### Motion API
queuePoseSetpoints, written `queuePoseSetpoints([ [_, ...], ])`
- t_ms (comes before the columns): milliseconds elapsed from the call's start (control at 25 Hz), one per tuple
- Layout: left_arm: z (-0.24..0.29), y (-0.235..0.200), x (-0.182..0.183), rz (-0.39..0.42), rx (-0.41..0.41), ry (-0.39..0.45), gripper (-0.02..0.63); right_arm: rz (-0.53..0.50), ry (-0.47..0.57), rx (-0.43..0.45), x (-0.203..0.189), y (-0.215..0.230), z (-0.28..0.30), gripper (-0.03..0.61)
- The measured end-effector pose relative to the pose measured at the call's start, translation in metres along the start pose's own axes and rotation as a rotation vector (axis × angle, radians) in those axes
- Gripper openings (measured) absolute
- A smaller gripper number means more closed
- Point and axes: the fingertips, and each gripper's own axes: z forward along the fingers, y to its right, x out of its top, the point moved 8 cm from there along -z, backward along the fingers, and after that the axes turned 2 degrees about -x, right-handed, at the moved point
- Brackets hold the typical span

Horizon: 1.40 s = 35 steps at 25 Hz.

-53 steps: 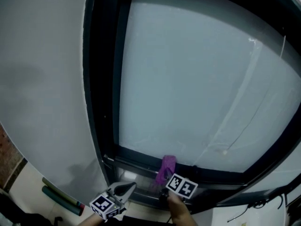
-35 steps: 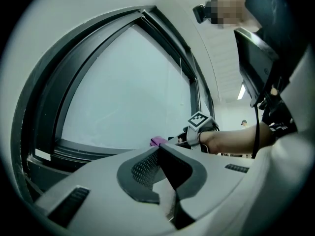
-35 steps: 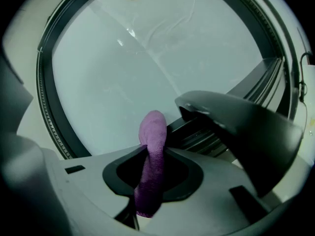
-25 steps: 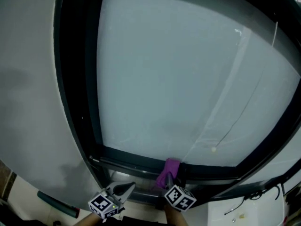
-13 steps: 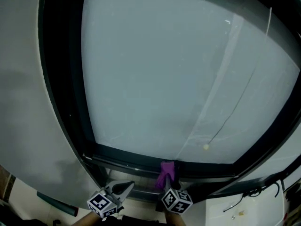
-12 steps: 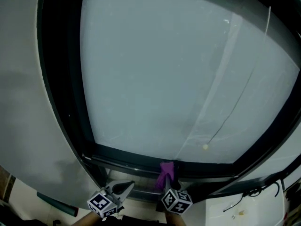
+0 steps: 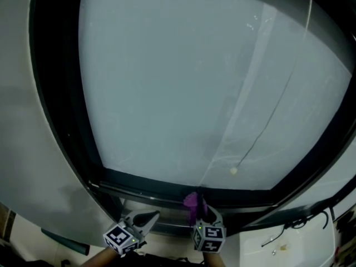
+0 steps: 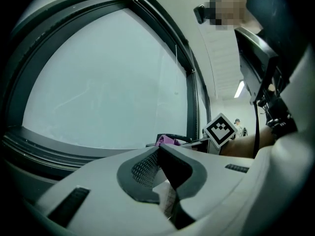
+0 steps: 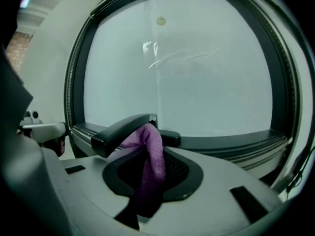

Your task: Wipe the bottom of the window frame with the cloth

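Purple cloth sits pinched in our right gripper at the window frame's bottom rail. Our left gripper, jaws together and empty, hangs near the rail's left end. We should press down and drag evenly along that rail, beneath the pane.

Dim, cool light, chiefly from the frosted window pane, which is evenly bright. The window frame reads near black. Heavy fisheye bending at edges; black vignetted corners in both gripper views. The cloth is sharp, its lower fold shadowed.
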Motion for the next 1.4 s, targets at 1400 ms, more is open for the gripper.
queuePoseSetpoints([
  [1400,0.014,0.012,-0.004,0.014,-0.001,-0.001,0.005,-0.068,-0.109,-0.002,0.041,0.036,0.016,0.086],
])
